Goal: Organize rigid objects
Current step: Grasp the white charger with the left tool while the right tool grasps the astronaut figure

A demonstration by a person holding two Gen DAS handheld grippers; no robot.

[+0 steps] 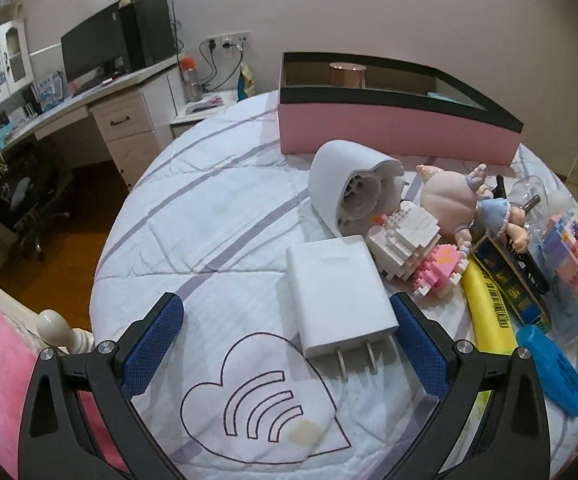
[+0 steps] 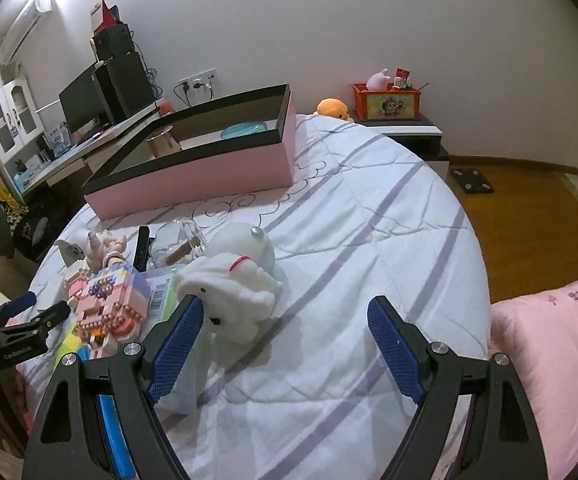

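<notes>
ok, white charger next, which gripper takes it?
Left. The left gripper is open with the white charger lying between its fingers, close to the right one. The right gripper is open by the white astronaut figure; the charger isn't visible there.

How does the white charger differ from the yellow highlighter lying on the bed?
The white charger is a blocky box with two metal prongs; the yellow highlighter is a long, slim pen. The charger lies in the open, between the fingers of the open left gripper; the highlighter is partly covered by a dark card and sits among the toys. Both rest flat on the quilt.
</notes>
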